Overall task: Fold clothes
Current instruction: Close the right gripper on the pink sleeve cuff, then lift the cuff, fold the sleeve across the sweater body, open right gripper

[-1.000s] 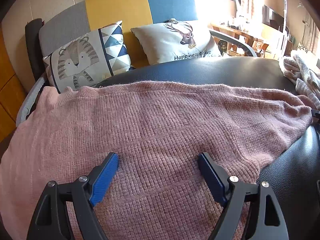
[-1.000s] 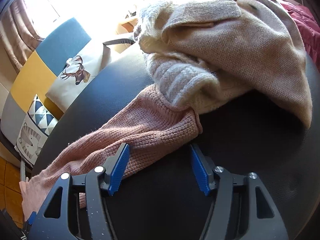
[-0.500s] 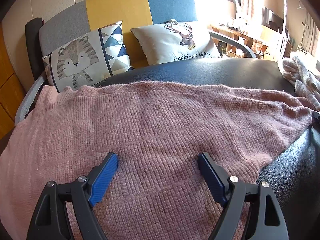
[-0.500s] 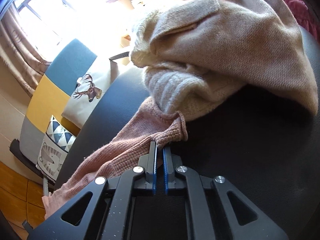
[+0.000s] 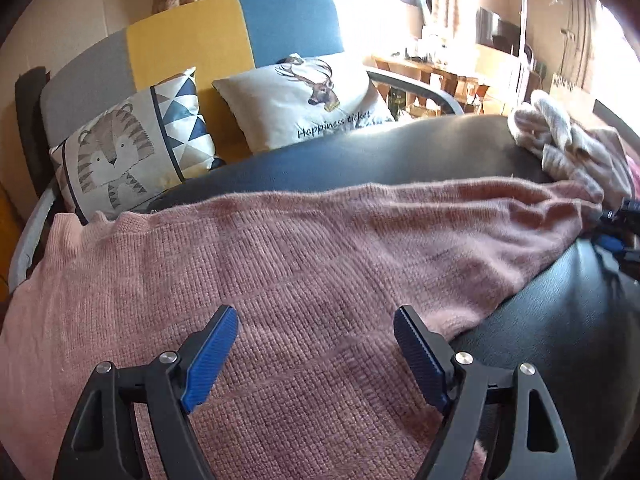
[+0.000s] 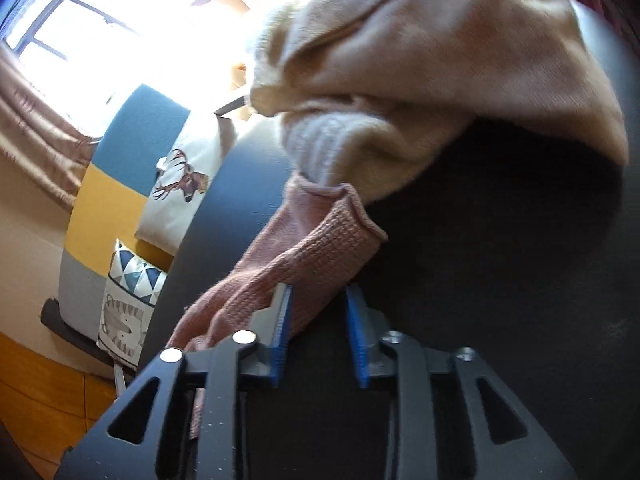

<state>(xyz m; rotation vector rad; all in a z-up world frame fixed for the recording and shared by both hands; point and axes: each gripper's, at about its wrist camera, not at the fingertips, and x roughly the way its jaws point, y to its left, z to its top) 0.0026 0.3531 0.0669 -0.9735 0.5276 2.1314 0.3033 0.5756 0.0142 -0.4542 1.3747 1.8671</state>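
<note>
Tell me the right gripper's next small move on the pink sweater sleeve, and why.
Probably close the right gripper on the pink sweater sleeve: its fingers stand apart with the cuff between them, not clamped. The cuff also touches the beige sweater pile, so lift gently.

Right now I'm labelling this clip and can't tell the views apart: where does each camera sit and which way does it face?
Left wrist: on the left gripper, above the pink sweater, facing the sofa cushions; both its open blue-padded fingers show.
Right wrist: on the right gripper, low over the black surface, facing the beige knitwear pile; its fingers flank the sweater's sleeve cuff, a gap showing.
Shared: sweater, pile, deer cushion, black surface.
</note>
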